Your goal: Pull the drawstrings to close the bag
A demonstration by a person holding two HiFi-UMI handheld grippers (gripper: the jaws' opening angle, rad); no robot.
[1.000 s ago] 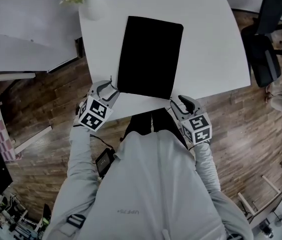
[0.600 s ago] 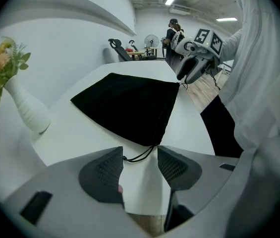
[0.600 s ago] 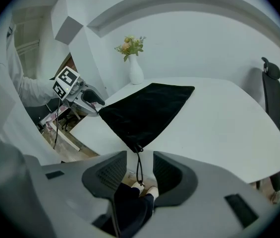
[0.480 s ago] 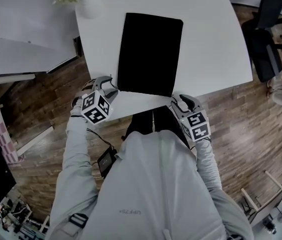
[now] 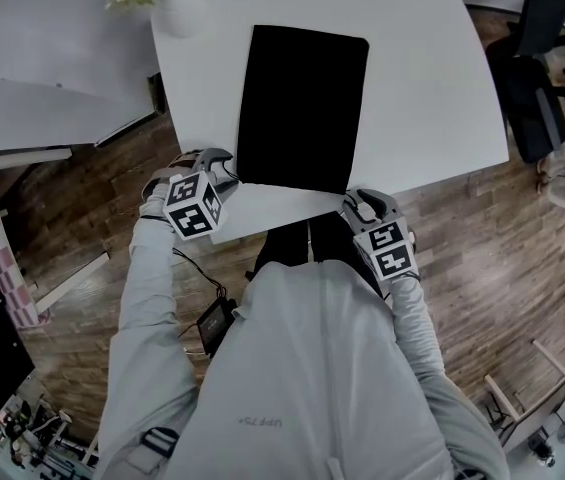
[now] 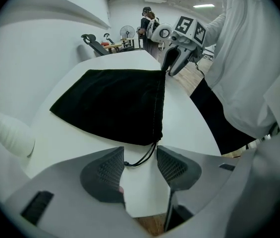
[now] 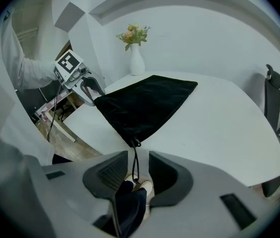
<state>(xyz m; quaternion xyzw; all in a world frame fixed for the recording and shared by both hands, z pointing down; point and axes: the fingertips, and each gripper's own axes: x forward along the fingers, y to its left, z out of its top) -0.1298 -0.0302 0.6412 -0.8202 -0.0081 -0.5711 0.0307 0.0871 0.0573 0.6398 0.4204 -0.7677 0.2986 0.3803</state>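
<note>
Head view: the black bag (image 5: pixel 302 108) lies flat on the white desk (image 5: pixel 432 88), its mouth at the near edge. The left claw (image 6: pixel 140 166) and right claw (image 7: pixel 139 171) stand wide apart, their jaws having just closed a little. A drawstring (image 6: pixel 142 157) lies loose between each pair, ungripped. The jacket print (image 5: pixel 259 422) is too blurred to read.

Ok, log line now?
black drawstring bag: flat on table | left tongs: open, just closing, left drawstring between, ungripped | right tongs: open, just closing, right drawstring between, ungripped

White table (image 5: pixel 432 88) on brown wood-plank floor (image 5: pixel 482 253), flower vase (image 5: pixel 180 13) at its far corner, black office chair (image 5: pixel 534 88) nearby.
</note>
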